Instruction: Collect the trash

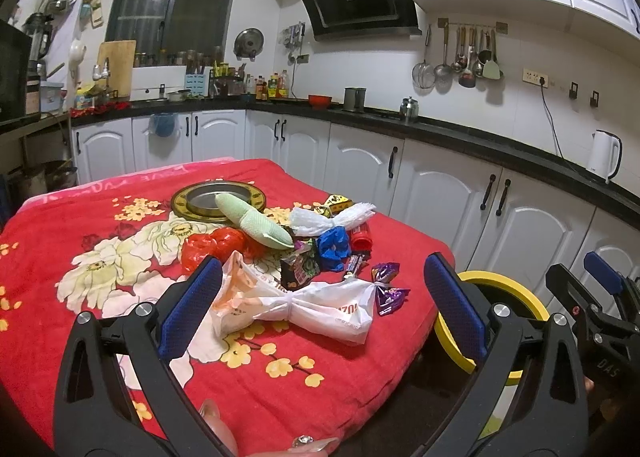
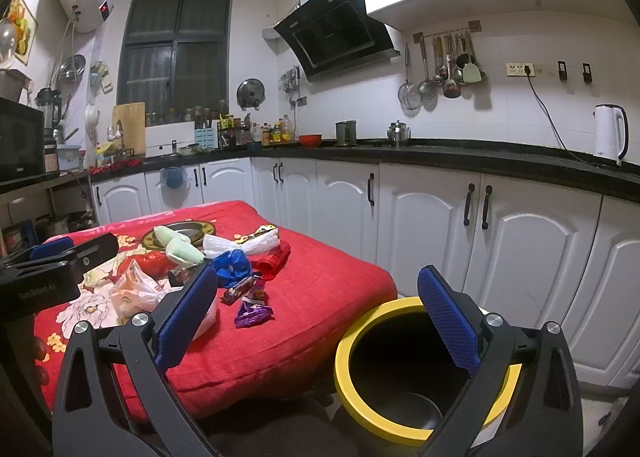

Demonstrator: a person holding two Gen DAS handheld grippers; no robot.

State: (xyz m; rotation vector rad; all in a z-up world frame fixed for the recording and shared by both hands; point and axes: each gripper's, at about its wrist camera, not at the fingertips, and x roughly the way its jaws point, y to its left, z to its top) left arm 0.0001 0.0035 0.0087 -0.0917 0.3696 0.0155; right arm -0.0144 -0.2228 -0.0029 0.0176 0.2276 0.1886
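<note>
1. Red floral cloth (image 1: 80, 225) covers the bench, which fills the lower left and middle of the left wrist view.
2. Trash lies in a loose pile at the middle of that view: a white plastic bag (image 1: 304, 309) tied at its waist lies nearest the camera, with a purple wrapper (image 1: 388, 289) touching its right end.
3. Behind them sit a dark snack packet (image 1: 298, 269), a crumpled blue bag (image 1: 332, 247), a red bag (image 1: 208, 249) and a small red bottle (image 1: 362, 239) on its side.
4. Further back, a pale green cloth (image 1: 256, 223) leans over the rim of a round gold-edged tray (image 1: 184, 201), and a knotted white net bag (image 1: 332, 217) lies to its right.
5. At the lower right of the left wrist view a bin with a yellow rim (image 1: 516, 289) stands on the floor just beside the bench edge; the right wrist view looks down into its dark inside.
6. Left tongs (image 1: 324, 309) are spread wide with nothing between the blue pads, framing the white plastic bag from above without touching it.
7. Right tongs (image 2: 320, 321) are also spread wide and hold nothing, poised over the gap between the bench edge and the bin.
8. White kitchen cabinets (image 2: 432, 225) run along the back under a black countertop (image 2: 440, 155).
</note>
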